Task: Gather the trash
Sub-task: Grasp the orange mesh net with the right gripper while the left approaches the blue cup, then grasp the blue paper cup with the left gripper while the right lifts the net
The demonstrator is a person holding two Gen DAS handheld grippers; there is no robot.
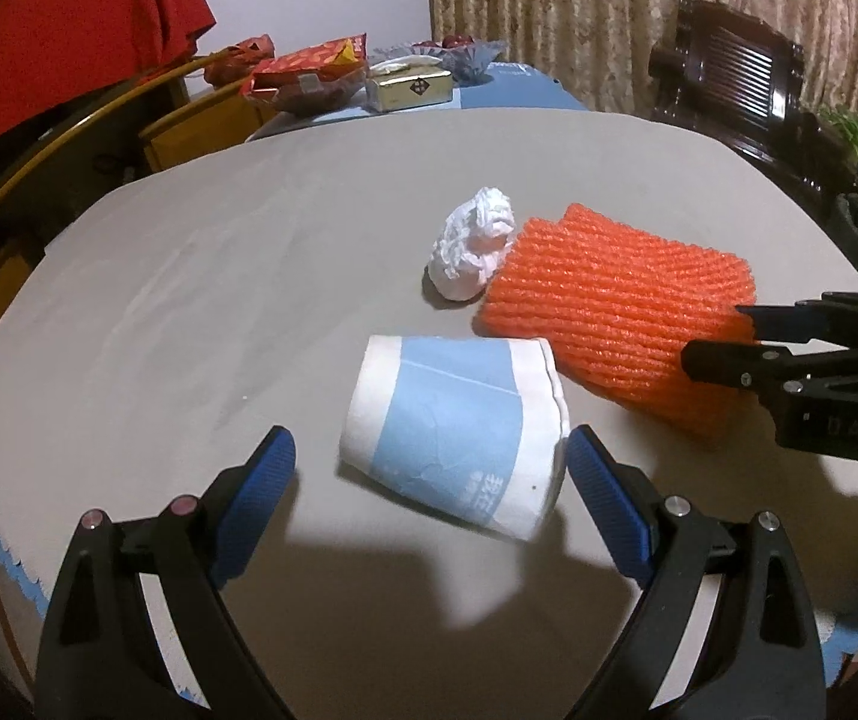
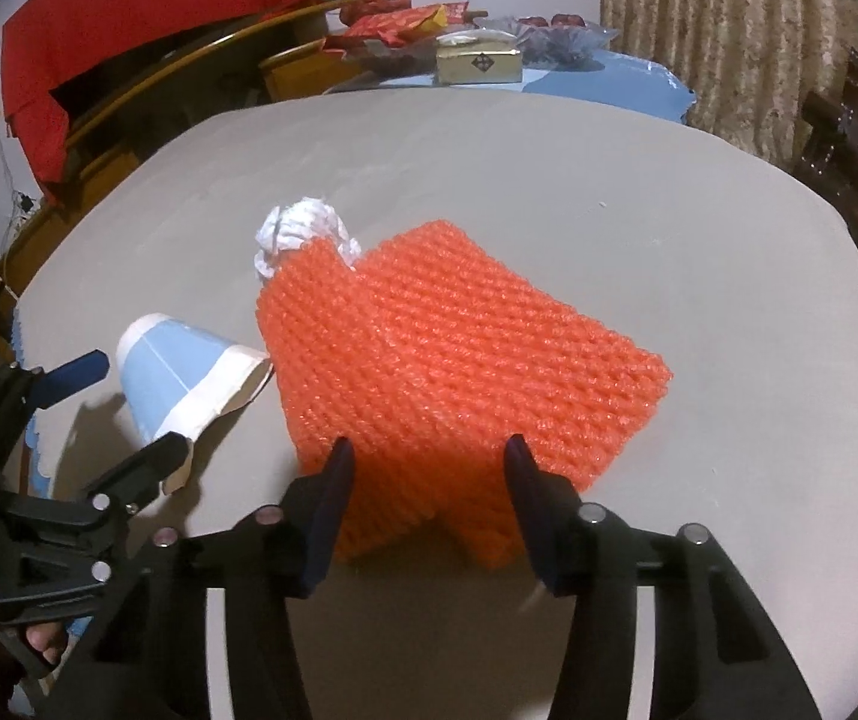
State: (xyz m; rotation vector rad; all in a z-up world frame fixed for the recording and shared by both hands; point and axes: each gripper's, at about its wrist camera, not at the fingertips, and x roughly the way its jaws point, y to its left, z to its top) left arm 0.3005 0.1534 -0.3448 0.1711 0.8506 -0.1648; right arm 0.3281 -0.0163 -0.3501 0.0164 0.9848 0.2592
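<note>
Paper cup (image 1: 459, 429) is seen lying on its side on the tabletop (image 1: 189, 300) between the open, empty left gripper (image 1: 432, 468) jaws (right gripper (image 2: 429, 468) jaws parted, straddling orange foam net (image 2: 447, 360), not visibly pinched)

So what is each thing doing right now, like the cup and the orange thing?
Paper cup: on its side, crumpled, between the open fingers of the left hand-held gripper.
Orange foam net: flat on the table, near edge between the right hand-held gripper fingers.
Tissue ball: crumpled, touching the net.
</note>
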